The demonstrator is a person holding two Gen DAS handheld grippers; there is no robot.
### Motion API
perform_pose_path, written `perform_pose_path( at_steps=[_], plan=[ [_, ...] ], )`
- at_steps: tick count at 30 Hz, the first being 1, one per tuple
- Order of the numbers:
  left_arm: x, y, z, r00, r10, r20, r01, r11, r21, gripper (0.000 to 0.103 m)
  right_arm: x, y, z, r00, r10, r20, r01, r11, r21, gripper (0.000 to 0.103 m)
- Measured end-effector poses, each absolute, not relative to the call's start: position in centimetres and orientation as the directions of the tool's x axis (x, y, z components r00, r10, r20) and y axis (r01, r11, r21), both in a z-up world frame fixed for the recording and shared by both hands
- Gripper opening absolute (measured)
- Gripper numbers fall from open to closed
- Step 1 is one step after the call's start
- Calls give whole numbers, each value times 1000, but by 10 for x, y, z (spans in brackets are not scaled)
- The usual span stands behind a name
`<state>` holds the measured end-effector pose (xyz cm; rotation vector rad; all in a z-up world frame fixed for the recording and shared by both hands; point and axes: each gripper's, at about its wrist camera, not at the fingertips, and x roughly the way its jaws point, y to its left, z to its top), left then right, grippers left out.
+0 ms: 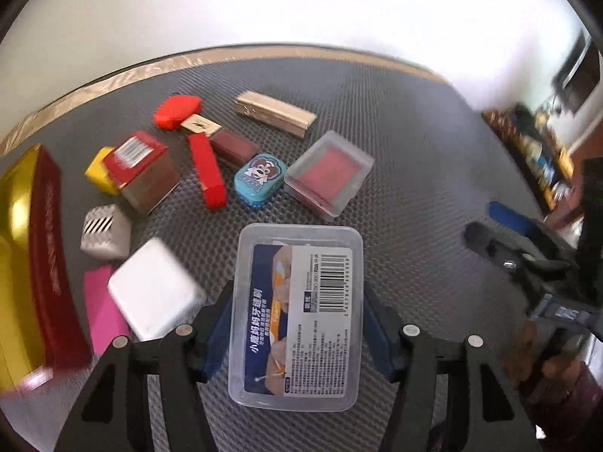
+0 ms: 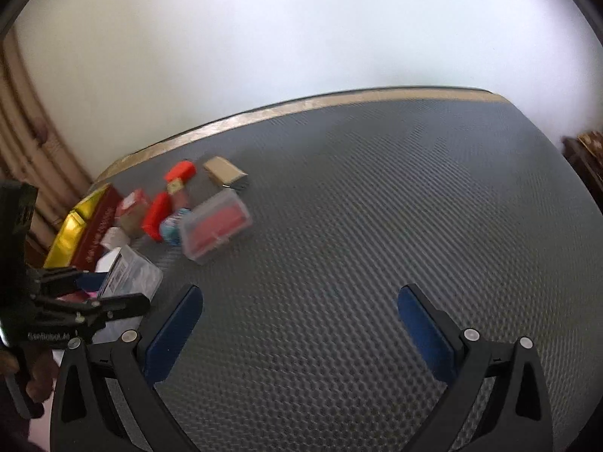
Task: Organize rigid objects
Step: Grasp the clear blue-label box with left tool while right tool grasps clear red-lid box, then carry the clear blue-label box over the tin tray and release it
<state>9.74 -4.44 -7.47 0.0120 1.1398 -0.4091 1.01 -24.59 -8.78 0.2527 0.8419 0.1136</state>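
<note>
My left gripper (image 1: 297, 324) is shut on a clear plastic floss-pick box (image 1: 297, 316) with a blue label and barcode, held above the grey mat (image 1: 414, 173). The same box shows in the right wrist view (image 2: 128, 275), held by the left gripper (image 2: 90, 301) at the far left. My right gripper (image 2: 299, 324) is open and empty over bare mat; it also shows in the left wrist view (image 1: 497, 233) at the right. Beyond lie a clear case with a red insert (image 1: 328, 171), a blue dog tin (image 1: 258, 180), a long red box (image 1: 206, 171) and a gold box (image 1: 275, 113).
A gold and red tray-like box (image 1: 34, 256) lies at the left edge. Near it are a white block (image 1: 156, 290), a pink piece (image 1: 101, 309), a silver striped box (image 1: 105, 231), a red and tan carton (image 1: 141, 171) and a yellow cube (image 1: 100, 169). Shelves stand off the mat's right side (image 1: 546, 158).
</note>
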Motion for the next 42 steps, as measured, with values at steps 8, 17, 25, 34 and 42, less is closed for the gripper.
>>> perform_pose_path(
  at_steps=[8, 17, 25, 34, 42],
  plan=[
    [54, -11, -51, 376, -362, -853, 201, 930, -306, 62, 72, -190, -79, 508, 319, -800, -301, 936, 182, 103],
    [41, 12, -18, 401, -371, -838, 134, 928, -347, 62, 118, -154, -106, 459, 197, -867, -362, 932, 20, 103],
    [37, 42, 6, 432, -365, -824, 85, 927, -366, 62, 144, -145, -134, 403, 195, -894, -371, 928, 35, 91],
    [65, 116, 41, 514, -216, -830, -112, 943, -314, 63, 126, -152, -131, 501, 193, -844, -325, 946, 24, 68],
    [146, 180, 9, 466, -22, -885, -234, 961, -148, 63, 94, -161, -124, 521, 230, -822, -309, 948, 70, 68]
  ],
)
